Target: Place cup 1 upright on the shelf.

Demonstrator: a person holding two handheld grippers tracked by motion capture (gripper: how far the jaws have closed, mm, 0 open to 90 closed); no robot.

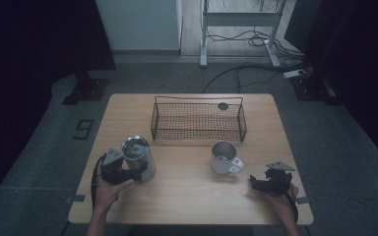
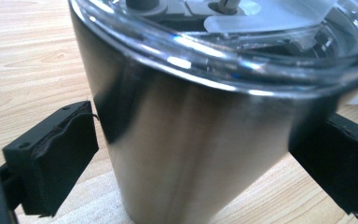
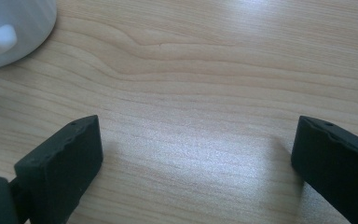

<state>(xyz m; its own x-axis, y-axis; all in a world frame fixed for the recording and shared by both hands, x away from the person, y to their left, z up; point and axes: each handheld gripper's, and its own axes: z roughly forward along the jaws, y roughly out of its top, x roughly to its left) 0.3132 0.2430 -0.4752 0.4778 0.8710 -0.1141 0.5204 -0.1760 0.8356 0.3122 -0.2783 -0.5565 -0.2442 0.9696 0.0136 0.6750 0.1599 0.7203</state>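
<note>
The shiny metal tumbler (image 1: 139,158) stands near the left edge of the table (image 1: 187,196), in front of the wire basket (image 1: 198,120). The left gripper (image 1: 128,173) has its jaws spread on both sides of the tumbler, touching or just about to; the left gripper view does not settle which. The tumbler looks hard, smooth and slippery, and a bit heavy with its clear lid (image 2: 242,42). The best hold is around the middle of its body. The right gripper (image 1: 261,182) rests near the right front corner, jaws wide apart and holding nothing, just beside the white mug (image 1: 225,158).

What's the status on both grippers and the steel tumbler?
Left gripper jaws around steel tumbler, contact unclear. Right gripper open, empty, near white mug. Wire basket behind, nothing blocking.
</note>
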